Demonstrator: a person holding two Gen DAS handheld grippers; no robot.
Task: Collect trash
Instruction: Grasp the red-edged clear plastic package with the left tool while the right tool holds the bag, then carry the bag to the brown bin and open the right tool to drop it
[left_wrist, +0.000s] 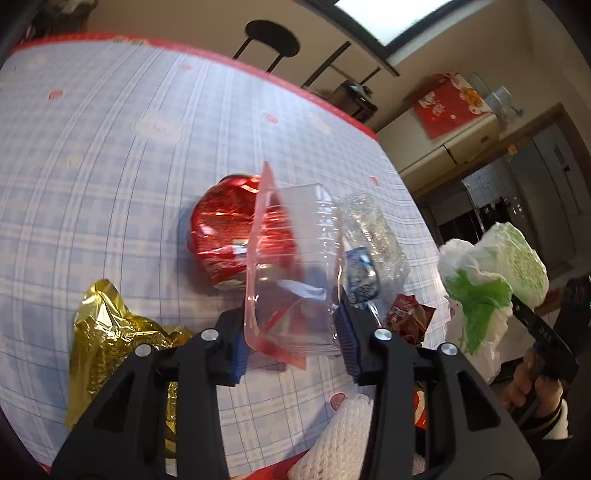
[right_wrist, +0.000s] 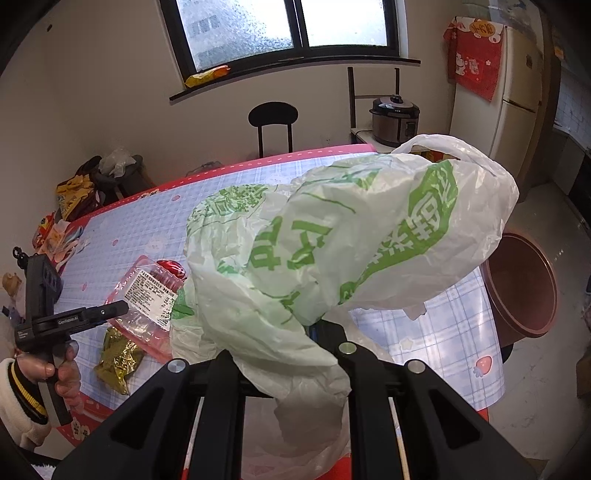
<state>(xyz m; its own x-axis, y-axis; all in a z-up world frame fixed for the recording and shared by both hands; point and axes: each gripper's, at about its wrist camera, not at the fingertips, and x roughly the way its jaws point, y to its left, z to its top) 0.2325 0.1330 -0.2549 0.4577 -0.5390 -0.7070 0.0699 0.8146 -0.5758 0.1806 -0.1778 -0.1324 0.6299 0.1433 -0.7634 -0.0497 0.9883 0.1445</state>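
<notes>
A clear plastic clamshell box with a pink rim and a white label sits tilted between the blue pads of my left gripper, which is shut on it above the checked tablecloth. In the right wrist view the box hangs at the left gripper's tip. My right gripper is shut on a white and green plastic bag that drapes over its fingers and hides them; the bag hangs at the right. On the table lie a red foil wrapper, gold foil, crumpled clear plastic and a blue wrapper.
A brown snack wrapper and white foam netting lie near the table's front edge. A brown tub stands on the floor at the right of the table. A black chair and a rice cooker are beyond the far edge.
</notes>
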